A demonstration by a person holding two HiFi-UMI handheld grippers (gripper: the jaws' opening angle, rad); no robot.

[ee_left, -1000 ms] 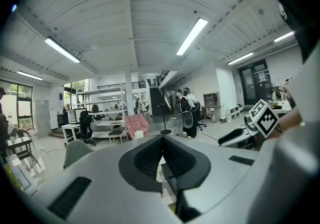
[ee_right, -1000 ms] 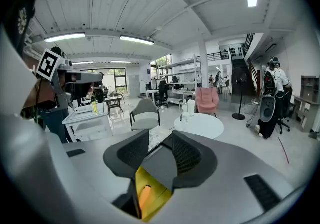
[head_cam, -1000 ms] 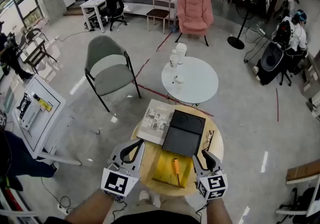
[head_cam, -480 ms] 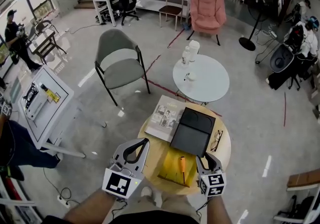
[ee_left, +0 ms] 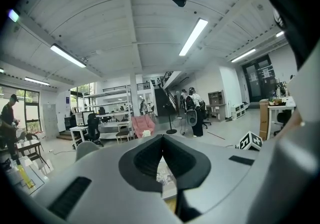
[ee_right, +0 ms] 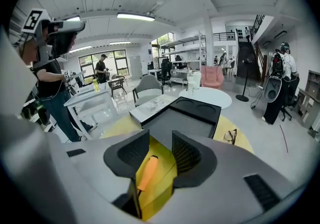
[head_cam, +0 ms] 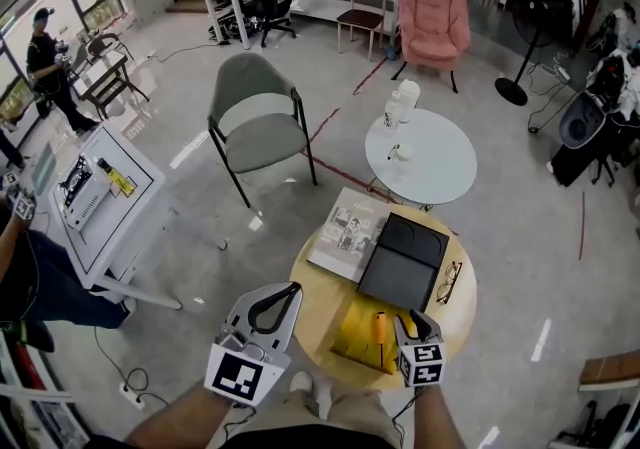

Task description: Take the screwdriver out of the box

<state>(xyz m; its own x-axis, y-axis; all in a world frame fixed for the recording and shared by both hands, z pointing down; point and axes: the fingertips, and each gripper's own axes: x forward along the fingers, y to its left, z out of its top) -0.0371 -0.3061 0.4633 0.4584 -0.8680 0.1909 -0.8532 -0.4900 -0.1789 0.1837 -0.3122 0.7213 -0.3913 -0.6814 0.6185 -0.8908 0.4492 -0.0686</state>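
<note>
The box lies open on the round wooden table (head_cam: pixel 315 287), with a black lid (head_cam: pixel 405 262) and a yellow-lined tray (head_cam: pixel 352 335). In the tray lies the orange-handled screwdriver (head_cam: pixel 380 325). My right gripper (head_cam: pixel 413 321) hangs low over the tray's right side, pointing down at a slant. In the right gripper view its jaws (ee_right: pixel 161 149) stand open, and the screwdriver handle (ee_right: pixel 147 172) shows in the gap between them without either pad pressing on it. My left gripper (head_cam: pixel 291 289) hovers at the table's left edge, tips together and holding nothing (ee_left: pixel 162 139).
A magazine (head_cam: pixel 348 232) lies left of the black lid and a pair of glasses (head_cam: pixel 447 282) to its right. Beyond stand a white round table (head_cam: pixel 430 172) with bottles, a grey chair (head_cam: pixel 255 122) and a white cart (head_cam: pixel 95 197) at the left with a person beside it.
My right gripper has sunk toward the yellow tray, close beside the screwdriver. The left gripper has drifted slightly along the table's edge. The screwdriver has not moved.
</note>
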